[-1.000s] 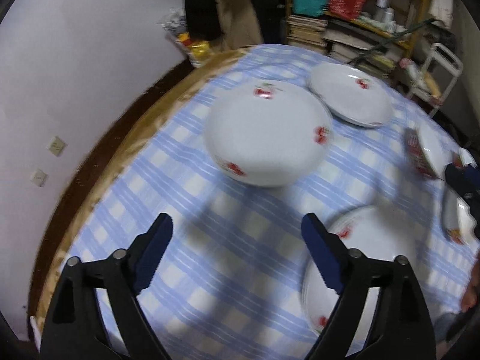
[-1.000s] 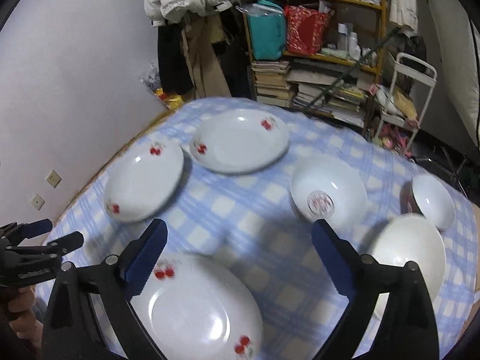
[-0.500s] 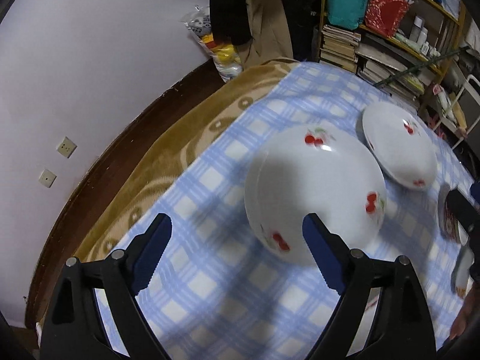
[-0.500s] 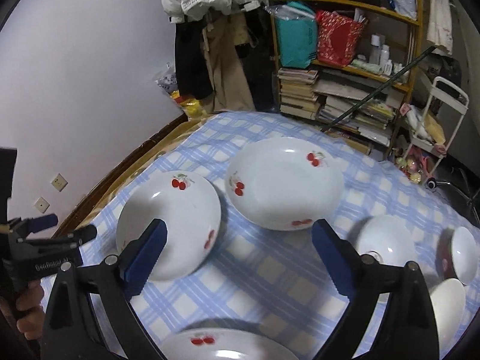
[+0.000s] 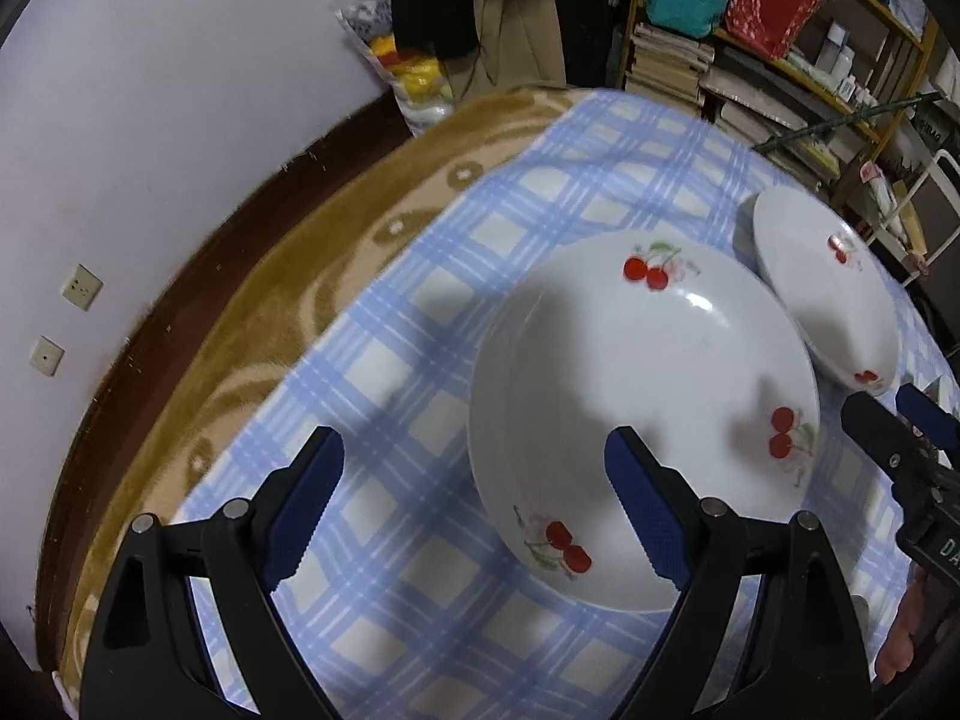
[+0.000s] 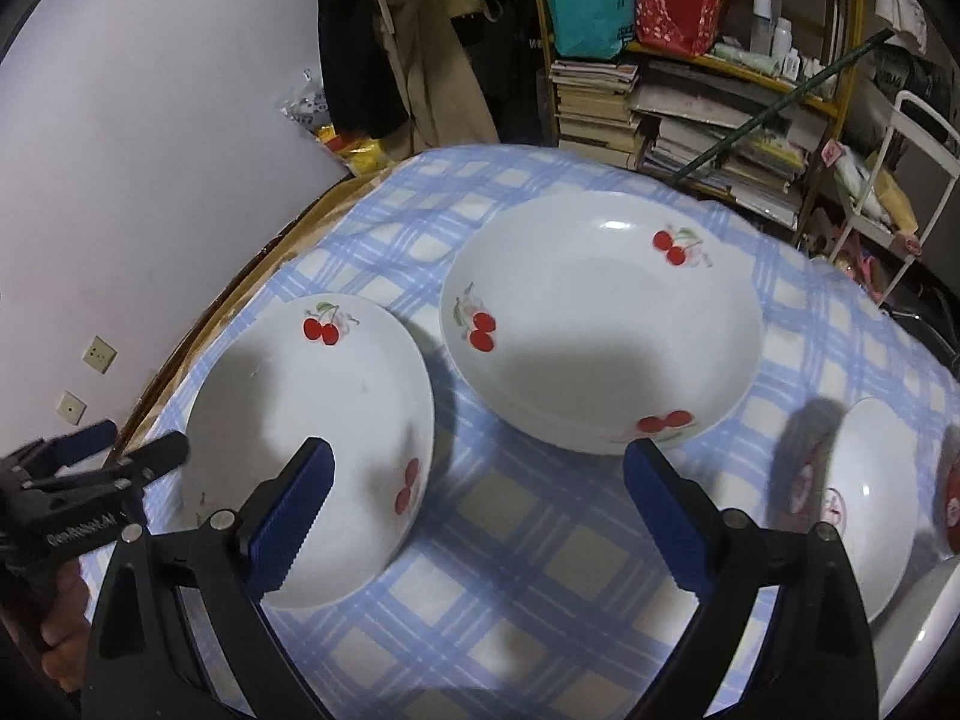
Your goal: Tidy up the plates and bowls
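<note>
The left gripper [image 5: 474, 462] has its jaws spread wide with nothing between them; its right blue pad hangs over the near cherry plate [image 5: 648, 408], its left pad over the blue checked tablecloth [image 5: 384, 396]. The right gripper [image 6: 474, 480] is likewise spread and empty, its left pad over the near cherry plate [image 6: 312, 450] and its right pad just in front of the far cherry plate [image 6: 600, 324]. The two plates lie side by side on the cloth, their rims close together. To the right of them, in the right wrist view, a white bowl [image 6: 870, 504] with a red mark inside rests on the cloth, partly cut off by the frame. A brown patterned blanket [image 5: 270, 312] shows beyond the cloth's left edge. Behind the table stands a cluttered bookshelf [image 6: 690, 102].
</note>
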Demonstrator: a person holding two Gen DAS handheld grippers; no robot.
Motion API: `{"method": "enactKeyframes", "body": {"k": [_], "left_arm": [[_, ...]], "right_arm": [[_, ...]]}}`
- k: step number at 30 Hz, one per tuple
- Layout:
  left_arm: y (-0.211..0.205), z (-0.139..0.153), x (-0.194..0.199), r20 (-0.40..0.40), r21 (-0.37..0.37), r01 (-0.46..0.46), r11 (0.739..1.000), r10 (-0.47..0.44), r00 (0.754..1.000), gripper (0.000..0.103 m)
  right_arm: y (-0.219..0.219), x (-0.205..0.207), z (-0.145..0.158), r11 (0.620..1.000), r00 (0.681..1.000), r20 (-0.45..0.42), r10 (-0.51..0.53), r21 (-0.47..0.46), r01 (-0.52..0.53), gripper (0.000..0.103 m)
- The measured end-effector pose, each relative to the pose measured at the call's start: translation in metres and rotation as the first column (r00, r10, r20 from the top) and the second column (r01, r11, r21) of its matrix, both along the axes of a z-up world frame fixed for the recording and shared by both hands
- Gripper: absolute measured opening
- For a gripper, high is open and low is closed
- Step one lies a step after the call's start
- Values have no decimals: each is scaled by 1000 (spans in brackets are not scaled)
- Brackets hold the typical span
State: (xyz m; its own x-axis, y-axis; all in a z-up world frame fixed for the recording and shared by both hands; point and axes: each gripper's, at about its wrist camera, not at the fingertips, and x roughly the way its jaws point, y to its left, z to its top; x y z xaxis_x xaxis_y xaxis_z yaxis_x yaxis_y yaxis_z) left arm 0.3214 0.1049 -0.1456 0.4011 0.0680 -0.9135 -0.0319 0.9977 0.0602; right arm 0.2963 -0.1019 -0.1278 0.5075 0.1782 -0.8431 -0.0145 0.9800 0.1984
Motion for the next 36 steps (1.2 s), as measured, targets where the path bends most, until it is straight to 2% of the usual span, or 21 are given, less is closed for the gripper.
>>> {"method": "enactKeyframes", "body": {"k": [3,7,14,19,20,23,25,27,30,32,34,36], "left_arm": [[1,-10,3,-15,8,-4,1000,5,1000,88],[5,-19,6,-37,-55,-12,998,10,999,88],[11,-27,10,-31,-48,-44,998,43,999,88],[12,-33,14,-51,-63,-33,997,29,998,73],[12,-34,15,-50,-67,-30,997,27,998,65],[12,-40,16,-57,-92,-16,996,11,998,42],[12,-41,16,-29,-133,8,991,-12,1000,34],[9,-42,16,-5,-131,30,991,-31,1000,28],[10,-42,18,-4,-142,25,990,-26,1000,27],[17,-44,20,-10,-191,4,982,-6,1000,25],[29,-47,24,-3,-267,-39,963,40,999,22],[35,-48,26,-4,-297,-47,954,49,999,21]], "right_arm": [[5,4,-6,1000,1000,-11,4,5,-4,101],[9,9,-13,1000,1000,-25,-12,0,12,101],[11,14,-22,1000,999,-43,-26,5,26,101],[17,14,-24,1000,998,-55,-15,-23,14,101],[18,14,-25,1000,998,-58,-14,-20,13,100],[22,13,-27,1000,998,-66,-7,-18,6,78],[24,14,-30,1000,998,-69,-2,-20,0,27],[26,16,-35,1000,997,-81,21,-6,-21,23],[27,16,-36,999,996,-79,33,12,-32,17],[28,19,-40,998,995,-89,45,39,-42,17],[27,23,-44,996,994,-99,54,76,-46,17],[25,26,-45,994,994,-102,51,102,-40,17]]}}
